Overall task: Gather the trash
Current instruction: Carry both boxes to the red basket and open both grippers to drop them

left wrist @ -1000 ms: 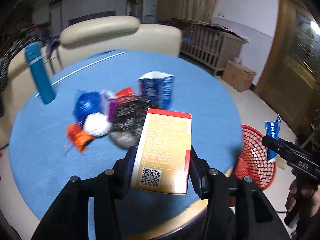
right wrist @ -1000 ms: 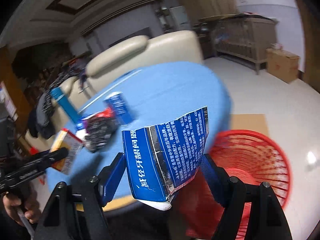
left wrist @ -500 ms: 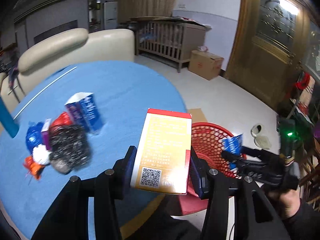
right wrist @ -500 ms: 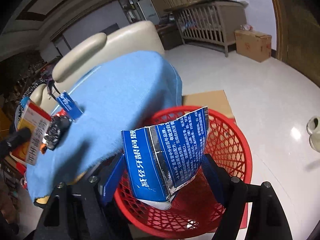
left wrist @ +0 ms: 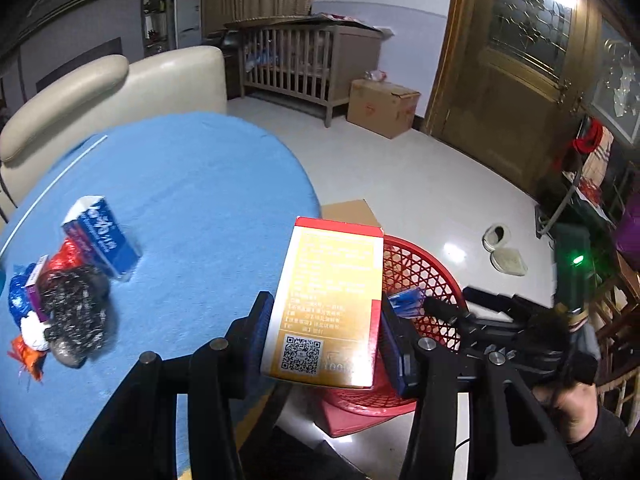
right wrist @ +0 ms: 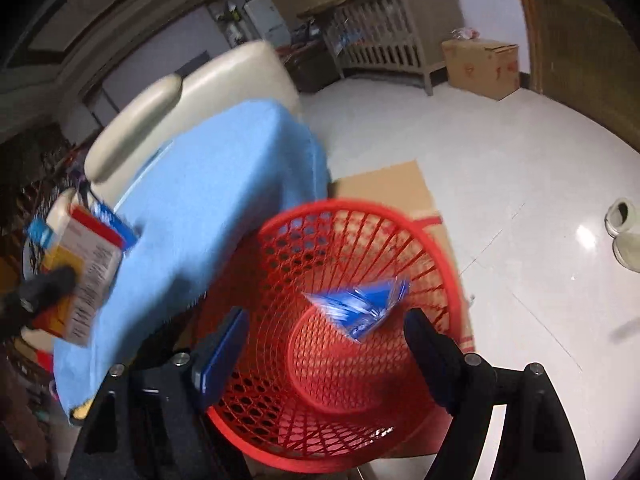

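My left gripper [left wrist: 326, 312] is shut on a yellow box with a red edge [left wrist: 328, 304] and holds it over the table edge, next to the red mesh basket [left wrist: 424, 276]. My right gripper [right wrist: 326, 332] is open above the basket [right wrist: 344, 216]. The blue torn carton [right wrist: 360, 306] is loose and blurred inside the basket, clear of both fingers. In the right wrist view the yellow box [right wrist: 86, 268] shows at the far left. The right gripper [left wrist: 444, 308] shows over the basket in the left wrist view.
On the blue round table [left wrist: 192, 184] lie a blue carton [left wrist: 102, 236], a black crumpled wrapper [left wrist: 74, 312] and several small red, white and orange scraps. The basket stands on flat cardboard [right wrist: 384, 184] on the white floor. A cream sofa [left wrist: 120, 84] stands behind.
My right gripper opened and the blue torn carton dropped into the red basket. My left gripper swung right with the yellow box toward the basket.
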{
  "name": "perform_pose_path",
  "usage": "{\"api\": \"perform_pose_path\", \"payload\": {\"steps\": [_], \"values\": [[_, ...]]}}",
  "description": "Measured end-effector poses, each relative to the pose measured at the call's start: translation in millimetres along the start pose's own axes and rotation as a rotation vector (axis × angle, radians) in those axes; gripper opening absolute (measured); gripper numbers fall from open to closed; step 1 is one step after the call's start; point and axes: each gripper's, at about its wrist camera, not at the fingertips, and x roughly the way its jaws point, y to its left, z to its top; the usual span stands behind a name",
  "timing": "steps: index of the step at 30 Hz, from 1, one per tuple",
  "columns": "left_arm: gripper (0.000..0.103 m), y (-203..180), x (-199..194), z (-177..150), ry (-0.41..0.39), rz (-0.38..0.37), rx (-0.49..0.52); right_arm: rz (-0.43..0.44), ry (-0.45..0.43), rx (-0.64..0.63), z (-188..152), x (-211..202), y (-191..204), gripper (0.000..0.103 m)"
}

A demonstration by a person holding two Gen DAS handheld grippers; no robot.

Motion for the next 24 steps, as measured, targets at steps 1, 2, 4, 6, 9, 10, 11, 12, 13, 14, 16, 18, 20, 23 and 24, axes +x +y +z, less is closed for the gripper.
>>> {"api": "perform_pose_path", "payload": {"steps": [1, 2, 4, 6, 9, 10, 11, 12, 13, 14, 16, 18, 20, 23, 24], "values": [[0.051, -1.9, 3.1, 0.7, 0.007, -0.002, 0.002, 0.005, -0.012, 0.009, 2.5, -5.2, -3.0, 0.082], [0.051, -3.8, 5.8, 1.5, 0.013, -0.003, 0.002, 0.006, -0.017, 0.012, 4.6, -7.9, -5.1, 0.082], [0.052, -7.9, 11.3, 2.7, 0.028, -0.013, 0.004, 0.008, -0.034, 0.015, 7.6, -15.2, -7.6, 0.082], [0.052, -13.4, 15.6, 3.8, 0.038, -0.015, 0.015, 0.012, -0.055, 0.022, 11.1, -21.7, -8.4, 0.082], [0.052, -22.0, 21.9, 4.0, 0.054, -0.023, 0.038, 0.015, -0.080, 0.037, 13.8, -29.4, -10.8, 0.082], [0.052, -24.7, 24.7, 4.0, 0.059, -0.025, 0.045, 0.015, -0.087, 0.042, 14.2, -31.1, -11.5, 0.082], [0.052, -27.7, 27.7, 3.8, 0.067, -0.029, 0.052, 0.015, -0.094, 0.046, 14.4, -32.8, -12.1, 0.082], [0.052, -30.2, 30.6, 3.7, 0.074, -0.035, 0.057, 0.015, -0.100, 0.049, 14.9, -35.1, -13.1, 0.082], [0.052, -32.1, 32.3, 4.0, 0.079, -0.038, 0.061, 0.016, -0.106, 0.053, 15.5, -36.3, -14.3, 0.082], [0.052, -34.0, 34.2, 4.1, 0.085, -0.040, 0.064, 0.017, -0.116, 0.061, 16.3, -39.5, -15.7, 0.082], [0.056, -39.1, 40.0, 5.5, 0.098, -0.048, 0.078, 0.018, -0.128, 0.071, 17.9, -43.1, -18.8, 0.082], [0.071, -42.4, 43.8, 7.4, 0.107, -0.041, 0.087, 0.021, -0.139, 0.083, 20.0, -46.5, -20.7, 0.082], [0.073, -41.9, 43.0, 8.1, 0.099, -0.026, 0.087, 0.020, -0.148, 0.089, 21.7, -49.5, -21.8, 0.082], [0.073, -36.0, 40.1, 9.8, 0.102, -0.023, 0.071, 0.026, -0.157, 0.097, 22.6, -52.4, -22.7, 0.083], [0.073, -31.0, 36.1, 10.5, 0.095, -0.020, 0.056, 0.029, -0.157, 0.099, 22.3, -52.1, -22.3, 0.082]]}}
